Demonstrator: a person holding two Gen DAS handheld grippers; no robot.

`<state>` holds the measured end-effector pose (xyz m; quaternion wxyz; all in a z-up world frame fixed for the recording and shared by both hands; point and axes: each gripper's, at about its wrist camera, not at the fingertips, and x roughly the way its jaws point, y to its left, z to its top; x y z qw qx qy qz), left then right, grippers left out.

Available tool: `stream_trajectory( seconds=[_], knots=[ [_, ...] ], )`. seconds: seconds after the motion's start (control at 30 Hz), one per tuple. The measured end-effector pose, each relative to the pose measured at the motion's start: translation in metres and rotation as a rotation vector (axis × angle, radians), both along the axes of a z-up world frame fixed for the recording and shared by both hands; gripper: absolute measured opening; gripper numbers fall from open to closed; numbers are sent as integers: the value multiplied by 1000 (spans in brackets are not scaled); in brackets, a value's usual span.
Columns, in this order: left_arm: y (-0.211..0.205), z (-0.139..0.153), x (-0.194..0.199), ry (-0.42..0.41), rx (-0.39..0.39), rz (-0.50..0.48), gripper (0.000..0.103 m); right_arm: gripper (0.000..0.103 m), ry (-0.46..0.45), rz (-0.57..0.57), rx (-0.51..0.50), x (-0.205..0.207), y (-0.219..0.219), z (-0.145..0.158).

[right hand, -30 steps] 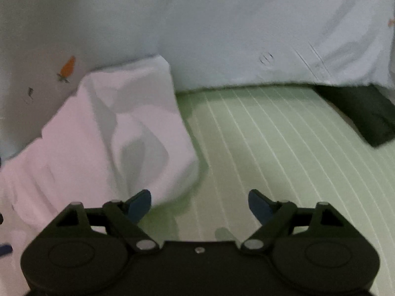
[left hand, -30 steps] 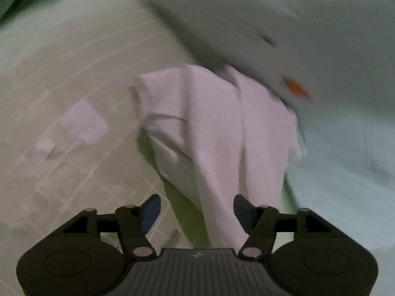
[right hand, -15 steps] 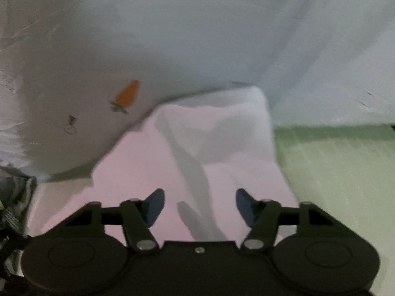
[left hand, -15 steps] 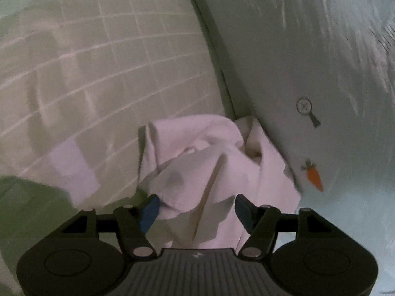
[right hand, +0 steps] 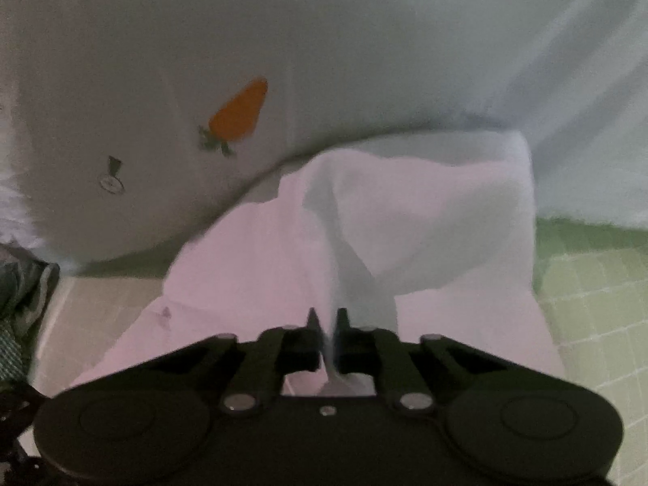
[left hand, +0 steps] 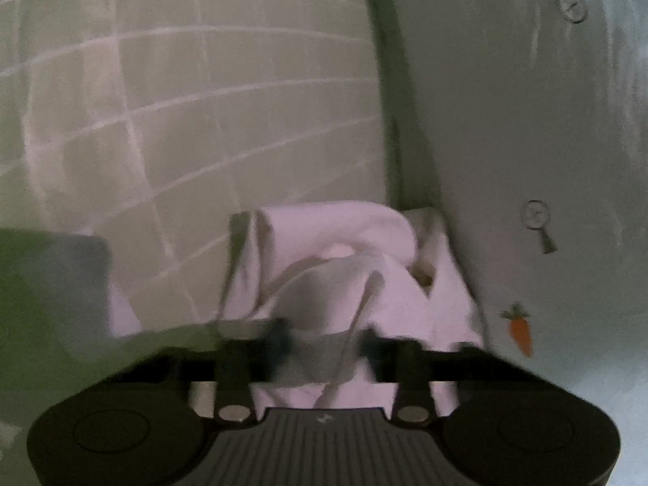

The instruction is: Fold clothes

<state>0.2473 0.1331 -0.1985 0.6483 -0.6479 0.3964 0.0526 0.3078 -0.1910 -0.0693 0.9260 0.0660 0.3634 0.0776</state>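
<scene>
Cloth: a pale pink-white cloth (right hand: 425,218) lies bunched up on the bed, just ahead of both claws.
Which way it runs: in the right wrist view its long side runs away from the claw, up toward the white quilt; one raised fold runs straight out from the claw tips.
Shape: in the left wrist view the cloth (left hand: 336,267) is a crumpled heap with a rolled edge on top, so its long way is hard to tell there.
Right claw (right hand: 327,320): its jaws have just been closing and are now pressed together, pinching a thin fold of the cloth.
Left claw (left hand: 326,338): its jaws have just been closing; they are near each other with cloth bunched between them. The tips are blurry, so a firm pinch cannot be told.
Sheet: a green sheet (right hand: 587,283) with white lines lies under the cloth.
Quilt: a white quilt (right hand: 324,60) with an orange carrot (right hand: 239,115) sits just behind the cloth, touching it.
</scene>
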Motion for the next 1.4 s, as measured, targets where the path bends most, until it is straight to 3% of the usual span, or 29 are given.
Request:
stream_trajectory(
  seconds=[0.17,0.3,0.43,0.57,0.7,0.8,0.87,1.03,1.17,1.3,1.4],
  knots=[
    [-10,26,-11,-39,162,-61,13,3,-134,-186,-94,-65,-47,31],
    [-12,37,-41,-48,226,-94,13,3,-128,-397,-206,-129,-110,32],
    [-21,34,-71,-18,247,-122,13,3,17,-585,-293,-187,-169,1],
    [-34,30,-95,10,273,-162,13,3,185,-670,-314,-229,-196,-32],
    [-36,30,-106,8,258,-126,16,7,205,-641,-308,-243,-194,-34],
    [-34,34,-111,-8,254,-96,24,22,162,-599,-392,-239,-183,-22],
    [-30,41,-113,-26,269,-73,27,48,108,-576,-439,-237,-176,-11],
    [-11,53,-127,-85,270,25,37,84,5,-518,-447,-217,-155,9],
    [2,46,-120,-54,261,50,45,85,7,-413,-427,-201,-133,7],
    [8,27,-105,-50,167,61,69,87,23,-286,-464,-190,-100,1],
    [8,14,-87,-34,155,29,69,87,37,-233,-495,-186,-83,-7]
  ],
)
